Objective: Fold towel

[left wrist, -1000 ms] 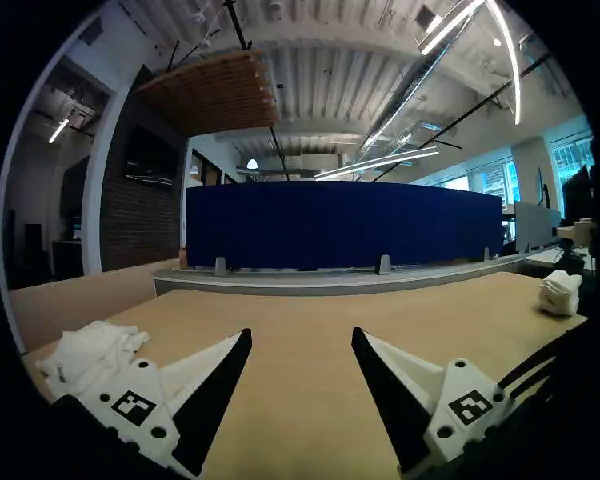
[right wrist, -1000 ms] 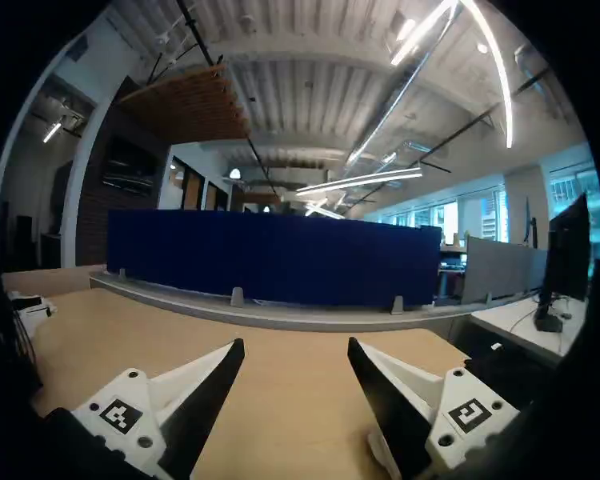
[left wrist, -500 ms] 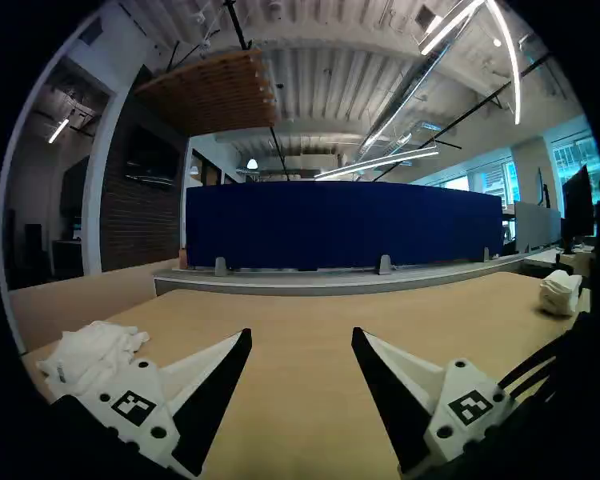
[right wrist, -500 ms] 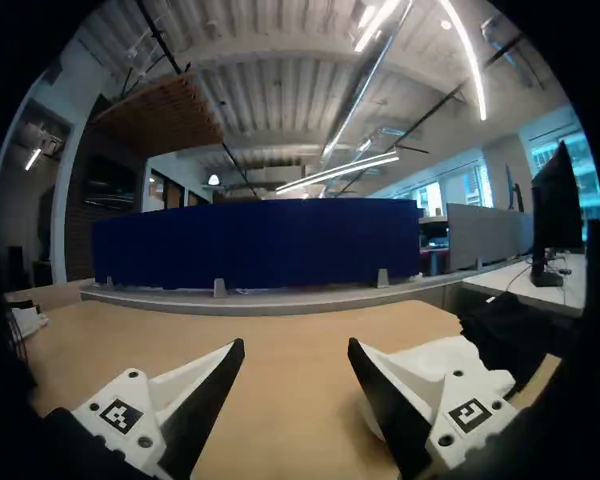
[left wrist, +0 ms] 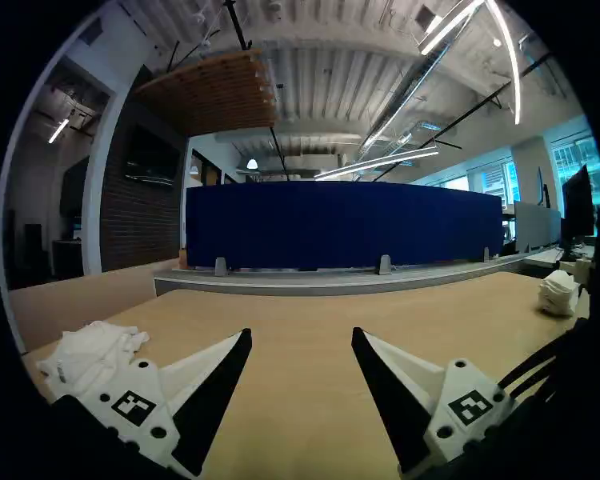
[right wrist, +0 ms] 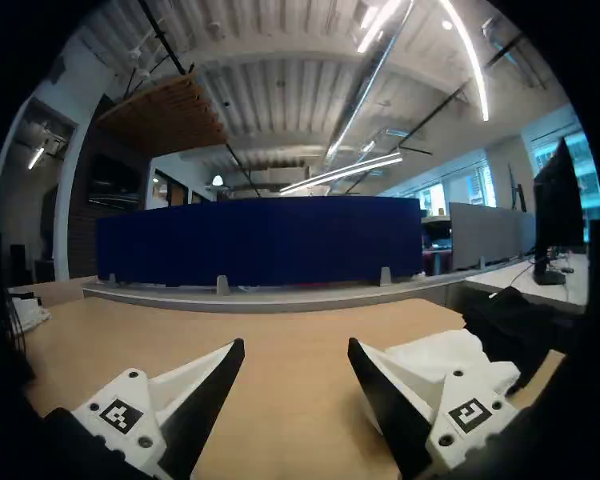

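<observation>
1. The left hand-held gripper [left wrist: 300, 332] is hovering low over the table [left wrist: 300, 400], its fingers spread wide and gripping nothing. A crumpled white towel [left wrist: 92, 352] is lying just outside its left finger, not in the gap.
2. The right hand-held gripper [right wrist: 295, 342] is likewise gaping wide and empty. A second towel heap [right wrist: 428, 356] is sitting just off its right finger, partly hidden behind it.
3. Both are pointing at bare wood, so I'm thinking that closing from here would be pinching air.
4. Both towels are lying bunched, with no corner or hem showing. Grabbing a lump would probably be gathering several layers at once, leaving the fold lopsided.
5. A dark bundle [right wrist: 516, 328] is resting right beyond that heap, by the table's edge. A careless sideways sweep could be snagging it, or nudging the towel over the edge.
6. A white wad [left wrist: 558, 292] is sitting far to the right of the left hand-held gripper, near the edge. I cannot tell whether it is that same heap.
</observation>
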The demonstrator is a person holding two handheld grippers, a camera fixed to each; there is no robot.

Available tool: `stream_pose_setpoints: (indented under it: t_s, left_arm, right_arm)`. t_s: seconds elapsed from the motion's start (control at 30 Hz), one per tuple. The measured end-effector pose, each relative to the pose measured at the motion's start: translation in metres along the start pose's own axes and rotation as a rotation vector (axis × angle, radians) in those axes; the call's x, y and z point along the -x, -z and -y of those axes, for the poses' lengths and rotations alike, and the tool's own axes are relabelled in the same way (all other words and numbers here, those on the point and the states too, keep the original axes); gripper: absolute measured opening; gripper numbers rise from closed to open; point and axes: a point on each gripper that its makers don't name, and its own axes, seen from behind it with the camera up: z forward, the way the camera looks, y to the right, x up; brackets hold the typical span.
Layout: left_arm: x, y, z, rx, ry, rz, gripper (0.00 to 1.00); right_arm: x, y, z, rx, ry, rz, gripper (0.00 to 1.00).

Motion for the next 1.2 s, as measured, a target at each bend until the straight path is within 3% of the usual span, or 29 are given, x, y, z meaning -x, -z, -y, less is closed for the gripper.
stream_pose_setpoints:
  t_s: [0.5, 1.2]
  left_arm:
    - [0.000, 0.000, 0.001, 0.000, 0.000, 0.000, 0.93]
    - [0.000, 0.000, 0.000, 0.000, 0.000, 0.000, 0.93]
  right_arm:
    - [0.010, 0.001, 0.006, -0.022, 0.038, 0.009, 1.00]
    - [0.014, -0.001, 0.004, -0.016, 0.040, 0.010, 1.00]
